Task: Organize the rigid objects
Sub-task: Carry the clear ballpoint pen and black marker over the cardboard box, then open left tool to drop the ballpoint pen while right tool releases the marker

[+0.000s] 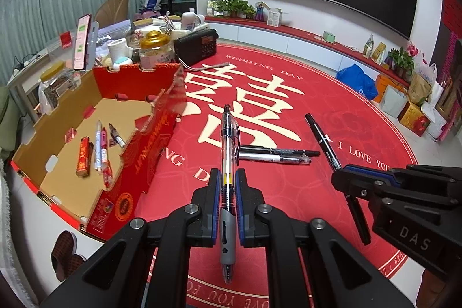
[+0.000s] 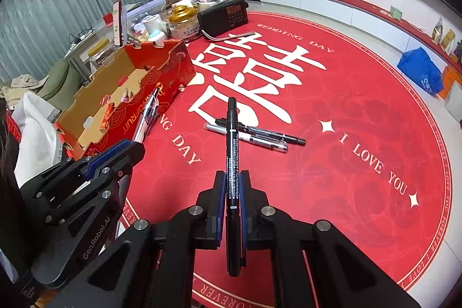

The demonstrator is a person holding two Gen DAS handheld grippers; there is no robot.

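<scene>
Red cardboard box [image 1: 135, 163] at the rug's [image 1: 288, 111] left edge already holds a lighter [image 1: 83, 159] and three pens. Left gripper [image 1: 228, 184] jaws clamp a clear pen [image 1: 228, 158]; right gripper [image 2: 232, 186] jaws clamp a black marker [image 2: 232, 152]. Neither is boxed yet. Two pens [image 1: 274, 154] lie mid-rug, touching. Roughly half sorted.

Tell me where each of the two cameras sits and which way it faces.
Left wrist: sits on the left claw, looking down over a clear pen toward the red box; the right claw shows at right.
Right wrist: sits on the right claw, looking down over a black marker; the left claw shows at left.
Shared: red mat, two pens lying on it.
</scene>
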